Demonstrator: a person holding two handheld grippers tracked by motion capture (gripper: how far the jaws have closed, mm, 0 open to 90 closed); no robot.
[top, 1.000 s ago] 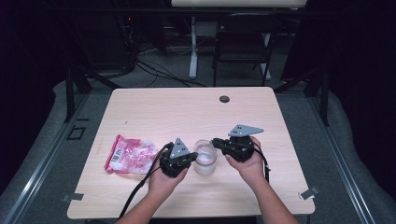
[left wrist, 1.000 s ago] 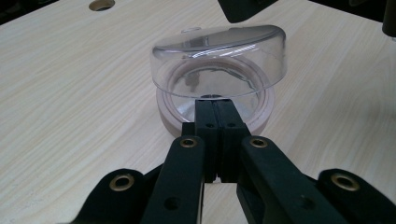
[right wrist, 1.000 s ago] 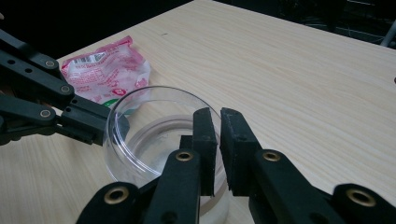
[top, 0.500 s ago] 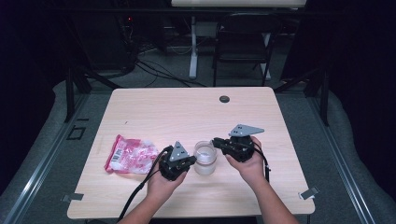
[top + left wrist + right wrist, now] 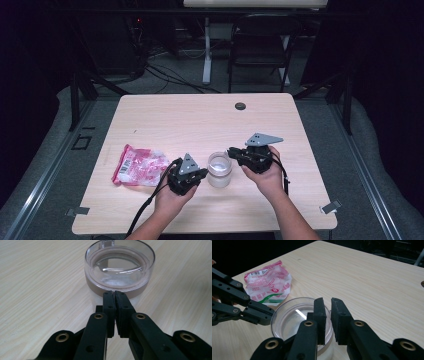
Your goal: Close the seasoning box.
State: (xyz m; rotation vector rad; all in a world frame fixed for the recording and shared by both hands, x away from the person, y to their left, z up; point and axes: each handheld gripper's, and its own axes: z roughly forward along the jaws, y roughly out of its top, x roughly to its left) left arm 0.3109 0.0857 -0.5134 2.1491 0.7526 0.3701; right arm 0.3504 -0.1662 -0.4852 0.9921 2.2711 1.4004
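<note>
A clear round jar [image 5: 220, 170] with a clear lid stands on the table between my two grippers. My left gripper [image 5: 204, 173] points at its left side. In the left gripper view its jaws [image 5: 115, 292] are all but shut. They have just been opening by a thin slit, with nothing between them and the jar [image 5: 120, 270] just beyond the tips. My right gripper [image 5: 231, 150] reaches in from the right. Its jaws [image 5: 327, 300] have just been opening and stand a little apart over the jar's rim [image 5: 289, 320], pressing on nothing. The left gripper [image 5: 270, 315] rests against the jar's far side.
A crumpled pink and white packet [image 5: 140, 165] [image 5: 268, 283] lies left of the left hand. A small dark round spot [image 5: 240, 106] sits near the far edge of the wooden table [image 5: 200, 120]. A chair [image 5: 260, 45] and cables are on the floor beyond.
</note>
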